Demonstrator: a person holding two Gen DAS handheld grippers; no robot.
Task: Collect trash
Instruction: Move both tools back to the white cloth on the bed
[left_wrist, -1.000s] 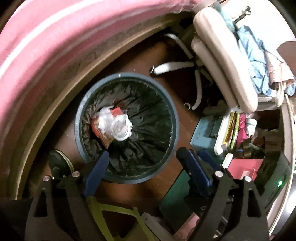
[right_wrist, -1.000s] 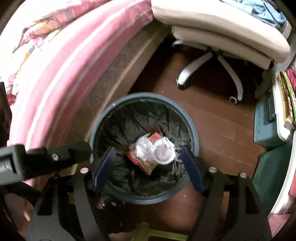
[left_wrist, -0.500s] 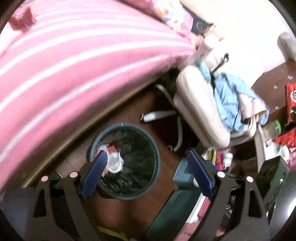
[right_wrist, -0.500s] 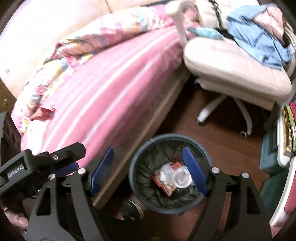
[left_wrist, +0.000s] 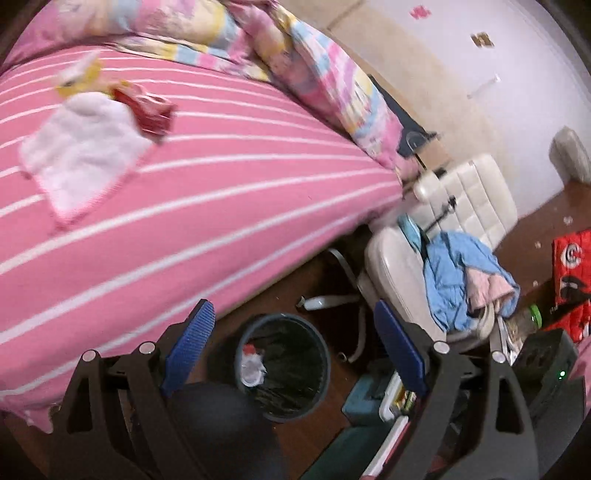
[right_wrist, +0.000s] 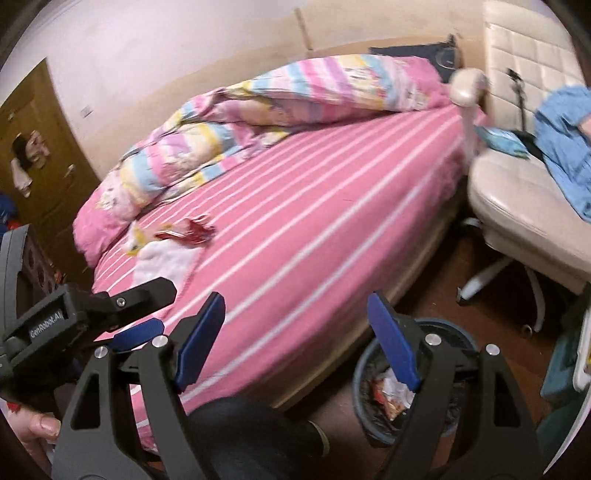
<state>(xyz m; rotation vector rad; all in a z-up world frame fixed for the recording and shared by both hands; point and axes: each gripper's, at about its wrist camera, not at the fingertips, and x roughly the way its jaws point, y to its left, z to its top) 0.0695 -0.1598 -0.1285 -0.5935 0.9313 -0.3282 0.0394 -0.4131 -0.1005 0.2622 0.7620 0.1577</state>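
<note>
Grippers: the left hand-held gripper (left_wrist: 291, 345) and the right hand-held gripper (right_wrist: 295, 341) both have their blue pads spread wide apart with nothing between them; two grippers in all, each empty.
Bin: one round bin (left_wrist: 282, 363) with a black liner stands on the wooden floor (right_wrist: 436, 295) just beside the bed edge, below both grippers; crumpled white and red scraps (left_wrist: 253, 363) already lie inside it.
Bed: one bed with a pink striped sheet (left_wrist: 229, 192) fills the middle of both views.
Trash still out: one red wrapper (left_wrist: 149, 107) lies on the sheet, far side from the bin, touching a yellow scrap (left_wrist: 79, 79) and the corner of a white cloth (left_wrist: 83, 147). Motion blur hides whether the yellow scrap is trash.
Handling: the wrapper looks like thin crinkled film, so likely very light, limp and somewhat slippery; nothing fragile about it. A pinch across a raised fold near its middle should hold better than an edge, while keeping the pads off the cloth beneath.
Farther off: one cream office chair (left_wrist: 469, 206) with blue clothes (left_wrist: 454, 273) draped over it, and one bunched quilt (right_wrist: 277, 110) by the wall.
</note>
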